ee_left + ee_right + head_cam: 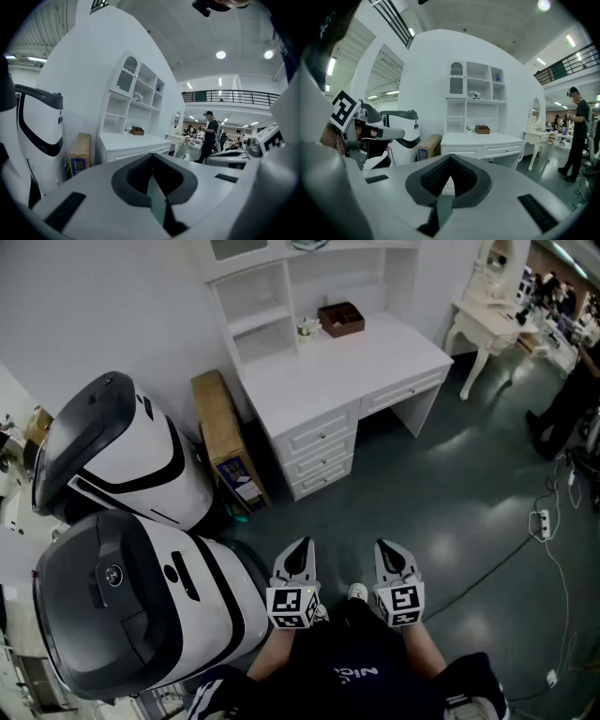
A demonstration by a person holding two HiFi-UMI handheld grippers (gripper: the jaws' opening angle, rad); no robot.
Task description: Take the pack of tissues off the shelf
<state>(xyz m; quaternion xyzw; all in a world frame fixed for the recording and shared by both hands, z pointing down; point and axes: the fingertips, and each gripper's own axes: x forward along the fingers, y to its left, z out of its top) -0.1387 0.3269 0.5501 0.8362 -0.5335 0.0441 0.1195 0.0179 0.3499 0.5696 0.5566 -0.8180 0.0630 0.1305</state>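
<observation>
A white desk [349, 362] with a shelf unit [258, 310] stands against the wall ahead, well beyond both grippers. A small pale object [474, 95] lies on an upper shelf and also shows in the left gripper view [136, 97]; it is too small to tell whether it is the tissue pack. Low in the head view, my left gripper [298, 551] and right gripper [389, 549] are held side by side close to the person's body. Both are shut with nothing between the jaws, as their own views confirm for the left gripper [151, 159] and the right gripper [450, 159].
Two large white-and-black machines [131, 521] stand at the left. A cardboard box [228, 442] leans beside the desk. A brown box [340, 319] sits on the desktop. A white vanity table [492, 320] and a person in dark clothes [567, 404] are at the right; cables and a power strip [541, 521] lie on the floor.
</observation>
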